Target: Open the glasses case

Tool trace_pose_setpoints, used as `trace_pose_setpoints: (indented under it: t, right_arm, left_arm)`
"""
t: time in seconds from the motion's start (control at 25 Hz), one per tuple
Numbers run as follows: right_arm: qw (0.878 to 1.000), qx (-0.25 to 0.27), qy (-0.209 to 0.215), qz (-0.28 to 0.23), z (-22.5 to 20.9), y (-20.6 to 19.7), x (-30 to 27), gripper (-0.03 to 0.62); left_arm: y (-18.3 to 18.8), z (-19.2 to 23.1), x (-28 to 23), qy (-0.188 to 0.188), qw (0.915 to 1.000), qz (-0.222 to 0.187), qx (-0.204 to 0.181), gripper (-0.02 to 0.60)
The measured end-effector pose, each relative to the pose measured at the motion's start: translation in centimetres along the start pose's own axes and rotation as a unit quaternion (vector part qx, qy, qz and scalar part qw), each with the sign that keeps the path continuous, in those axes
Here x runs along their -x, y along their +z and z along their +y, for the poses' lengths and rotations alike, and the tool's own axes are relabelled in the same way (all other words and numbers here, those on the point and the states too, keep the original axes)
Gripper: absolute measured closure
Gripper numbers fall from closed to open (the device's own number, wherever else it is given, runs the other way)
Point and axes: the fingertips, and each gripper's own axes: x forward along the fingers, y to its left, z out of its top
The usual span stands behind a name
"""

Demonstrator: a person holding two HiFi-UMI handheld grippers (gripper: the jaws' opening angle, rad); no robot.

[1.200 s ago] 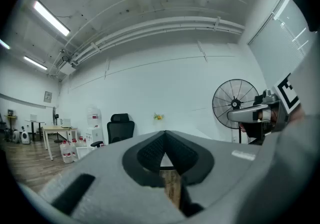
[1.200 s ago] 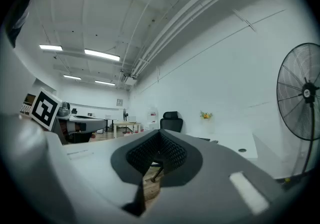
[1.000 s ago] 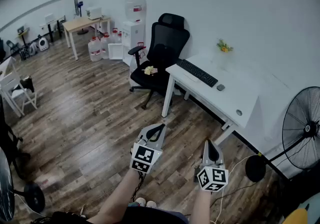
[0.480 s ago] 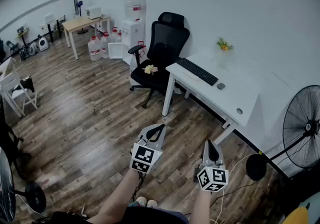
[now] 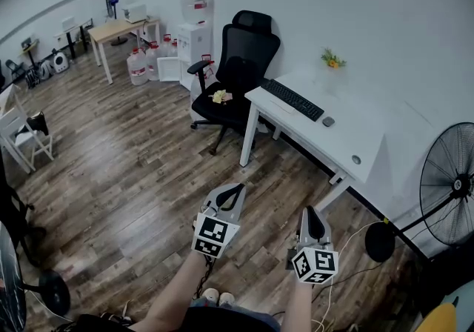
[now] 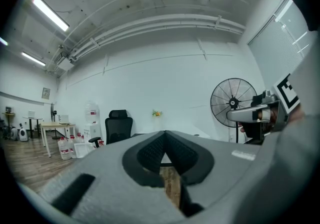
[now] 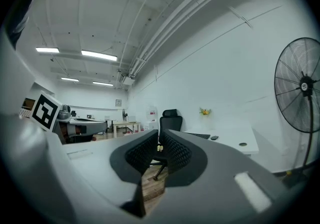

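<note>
Left gripper (image 5: 235, 191) and right gripper (image 5: 310, 216) clenched, empty | both unmoved this past second | no glasses case visible; task unstarted

1. A wood-plank floor (image 5: 126, 175) fills the centre and left of the head view.
2. A white desk (image 5: 348, 138) stands against the white wall (image 5: 370, 19) at right, with a black office chair (image 5: 241, 64) beside it.
3. A black fan (image 5: 448, 186) stands at the right edge.
4. A wooden table (image 5: 118, 29) and a water dispenser (image 5: 194, 34) sit at upper left.
5. Strip lights (image 6: 50, 13) glow on the ceiling.
</note>
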Motion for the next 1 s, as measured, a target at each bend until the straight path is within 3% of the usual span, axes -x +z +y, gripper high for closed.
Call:
trace_pose_setpoints:
  t: [0.24,0.4,1.0]
  right_arm:
    - [1.0,-0.002,0.008,0.005,0.6,-0.3,-1.6,0.475]
    - [1.0,-0.003,0.01,0.004,0.8,-0.3,-3.1,0.444]
    - [1.0,-0.009,0.017,0.011,0.8,-2.0,-9.4,0.433]
  left_arm:
    - [-0.6,1.2,-0.7,-0.003,1.0,0.003,0.007,0.574]
    - [-0.6,2.6,-1.4,-0.004,1.0,-0.001,0.008,0.574]
    - [-2.0,8.8,-4.5,0.014,0.9998,0.002,0.01,0.574]
